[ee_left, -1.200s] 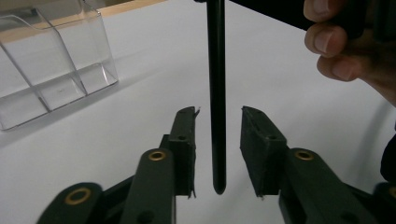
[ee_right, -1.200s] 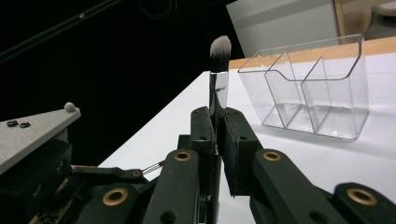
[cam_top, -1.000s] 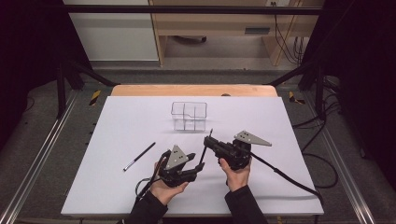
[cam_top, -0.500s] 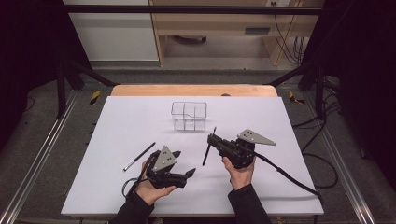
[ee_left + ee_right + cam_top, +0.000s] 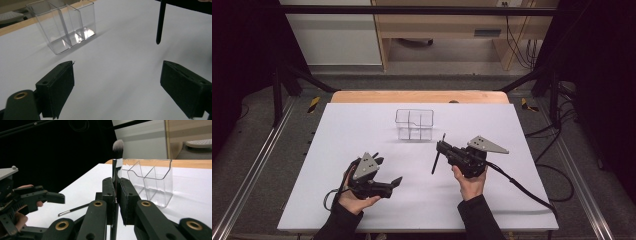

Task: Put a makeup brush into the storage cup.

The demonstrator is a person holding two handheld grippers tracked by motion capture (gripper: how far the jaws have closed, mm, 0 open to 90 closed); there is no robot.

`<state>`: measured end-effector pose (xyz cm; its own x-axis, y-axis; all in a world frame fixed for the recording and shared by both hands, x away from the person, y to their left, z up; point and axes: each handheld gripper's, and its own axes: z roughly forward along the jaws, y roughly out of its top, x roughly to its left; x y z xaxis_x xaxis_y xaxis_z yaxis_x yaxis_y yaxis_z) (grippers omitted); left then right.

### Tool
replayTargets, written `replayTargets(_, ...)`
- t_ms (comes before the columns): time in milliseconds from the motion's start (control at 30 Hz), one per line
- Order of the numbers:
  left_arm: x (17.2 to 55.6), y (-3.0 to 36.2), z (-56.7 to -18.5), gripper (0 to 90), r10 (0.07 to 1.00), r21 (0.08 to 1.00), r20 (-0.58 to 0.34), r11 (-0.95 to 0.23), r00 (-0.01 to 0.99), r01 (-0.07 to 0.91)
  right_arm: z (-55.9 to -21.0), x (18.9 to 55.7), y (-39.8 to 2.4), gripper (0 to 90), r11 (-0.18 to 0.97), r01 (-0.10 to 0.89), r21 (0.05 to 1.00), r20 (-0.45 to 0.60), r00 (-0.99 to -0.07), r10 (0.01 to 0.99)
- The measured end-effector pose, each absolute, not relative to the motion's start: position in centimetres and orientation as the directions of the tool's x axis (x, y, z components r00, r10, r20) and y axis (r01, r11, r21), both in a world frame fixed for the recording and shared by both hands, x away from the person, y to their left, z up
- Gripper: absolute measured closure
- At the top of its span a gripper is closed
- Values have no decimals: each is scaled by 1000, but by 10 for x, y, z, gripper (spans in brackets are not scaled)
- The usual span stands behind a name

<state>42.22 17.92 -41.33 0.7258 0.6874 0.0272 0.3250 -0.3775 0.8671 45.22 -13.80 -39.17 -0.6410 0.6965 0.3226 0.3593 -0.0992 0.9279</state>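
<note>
At the near edge of the white tabletop [image 5: 362, 125], the person's two sleeved forearms are coming in, cut off by the bottom of the high view. The left gripper [image 5: 388, 174] is lying low in the left hand, its jaws standing wide apart with nothing between them; they have just been opening. In the left gripper view the two black pads [image 5: 58, 85] are framing bare white surface, and the lower corners of both are running out of the picture.

To the right, a little farther in, the right gripper [image 5: 440, 148] is clamping a makeup brush [image 5: 117, 157] by its handle, jaws pressed tight on it. In the right gripper view the brush is standing upright, its grey-white bristles topmost and its shiny ferrule just above the pads; the lower handle is partly hidden behind the gripper's linkage. From above, the brush is showing as a thin dark stick, slightly tilted, its lower end off the tabletop; whether it is casting a shadow there is hard to make out.

A second, slimmer brush [image 5: 73, 209] is lying flat on the tabletop beyond the left gripper, its far end hidden by that gripper.

Farthest in, near the tabletop's middle, a clear plastic organizer [image 5: 414, 124] with several compartments is standing empty, well apart from both grippers.
</note>
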Motion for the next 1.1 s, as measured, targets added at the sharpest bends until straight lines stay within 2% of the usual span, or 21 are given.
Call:
replayTargets(467,424,218,-410,97,737,863,22,-355,675,359,-376,462,-139,841,-67,322,944,265,-628,732)
replayTargets(1100,429,241,-408,94,770,864,11,-329,638,382,-350,485,-123,841,-32,270,962,199,-619,760)
